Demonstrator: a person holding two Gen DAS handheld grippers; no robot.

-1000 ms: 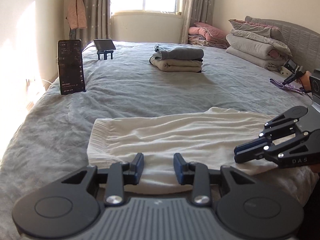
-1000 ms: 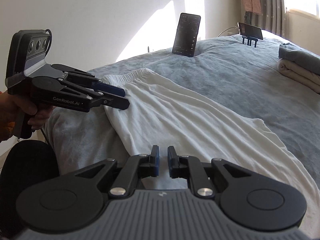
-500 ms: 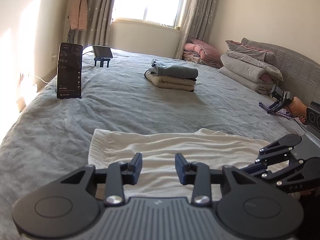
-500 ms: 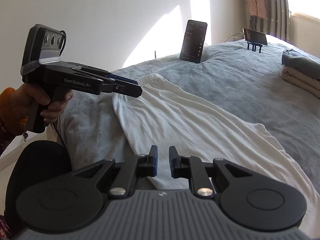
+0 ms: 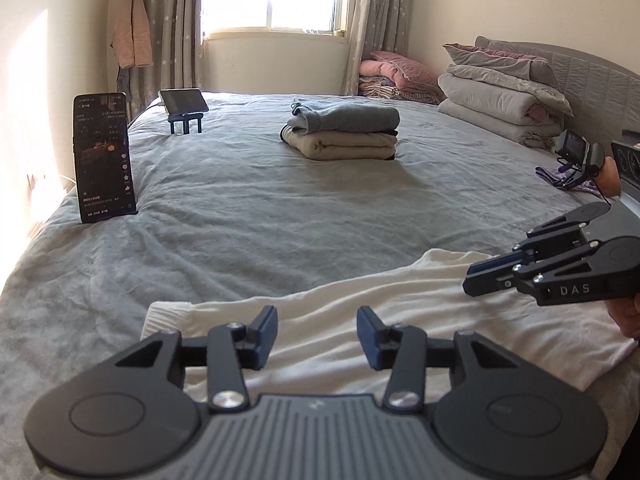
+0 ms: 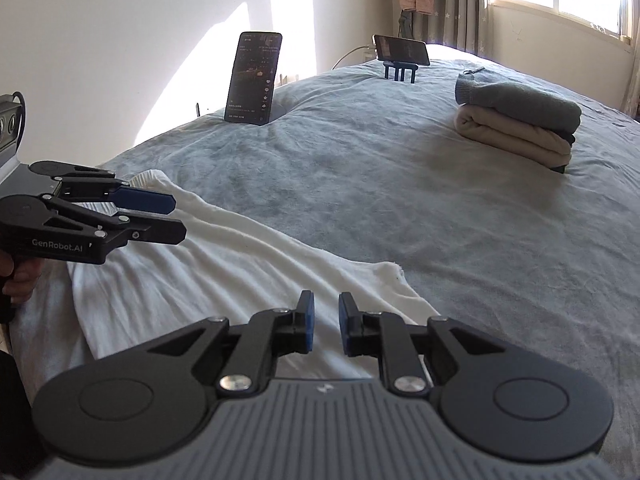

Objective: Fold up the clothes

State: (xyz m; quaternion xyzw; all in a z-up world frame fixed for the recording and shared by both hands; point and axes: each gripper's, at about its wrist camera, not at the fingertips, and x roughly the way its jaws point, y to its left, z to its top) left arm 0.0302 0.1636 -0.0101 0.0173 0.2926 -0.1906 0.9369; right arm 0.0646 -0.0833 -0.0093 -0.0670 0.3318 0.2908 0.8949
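A white garment (image 5: 400, 312) lies flat along the near edge of the grey bed (image 5: 280, 220), with its ribbed waistband to the left. My left gripper (image 5: 316, 332) hovers just above the waistband end, its jaws opening with nothing between them. In the right wrist view the left gripper (image 6: 176, 216) hangs over that end of the garment (image 6: 240, 264). My right gripper (image 6: 326, 320) sits over the other end near the hem corner. Its pads stand a narrow gap apart with no cloth pinched. The left wrist view shows the right gripper (image 5: 470, 280) above the cloth.
A folded stack of grey and beige clothes (image 5: 344, 132) rests mid-bed. A phone (image 5: 104, 156) stands upright at the left edge, and another phone on a stand (image 5: 184, 102) sits farther back. Folded quilts and pillows (image 5: 500, 96) line the headboard. A small camera device (image 5: 576, 152) lies at the right.
The left jaws have spread wider. Both grippers have shifted along the bed edge, the right one toward the hem corner. The garment has not moved.
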